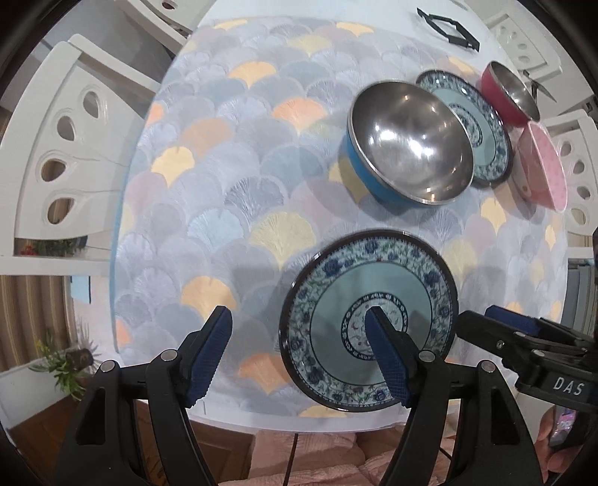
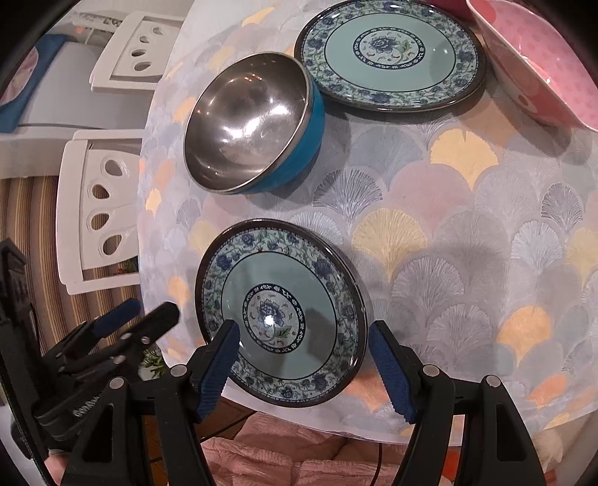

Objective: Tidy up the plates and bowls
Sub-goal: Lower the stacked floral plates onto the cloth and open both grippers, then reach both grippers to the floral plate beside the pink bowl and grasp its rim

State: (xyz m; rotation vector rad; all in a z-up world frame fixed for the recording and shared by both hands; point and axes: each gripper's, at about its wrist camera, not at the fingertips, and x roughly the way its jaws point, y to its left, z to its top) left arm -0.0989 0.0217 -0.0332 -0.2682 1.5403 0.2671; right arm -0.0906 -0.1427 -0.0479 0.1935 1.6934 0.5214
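A blue-and-teal floral plate [image 1: 336, 299] [image 2: 284, 276] lies flat near the table's front edge. My left gripper [image 1: 301, 351] hovers open above the cloth; its right finger [image 1: 385, 355] crosses the plate's middle and nothing sits between the pads. My right gripper [image 2: 304, 368] is open over the same plate [image 2: 284, 276], straddling its near half without pressing on it. Behind it sit a blue steel-lined bowl [image 1: 407, 142] [image 2: 250, 123], a second matching plate [image 1: 486, 127] [image 2: 388, 52], a pink dotted bowl [image 1: 542, 164] [image 2: 538, 63] and a red steel-lined bowl [image 1: 504, 97]. Each gripper shows in the other view: right gripper [image 1: 482, 316], left gripper [image 2: 149, 312].
The round table wears a fan-patterned cloth [image 1: 243, 168] [image 2: 467, 224]. White chairs [image 1: 56, 149] [image 2: 97, 209] stand around it. A black hexagonal frame [image 1: 448, 30] lies at the far edge. Pink quilted fabric [image 1: 317, 460] shows below the front edge.
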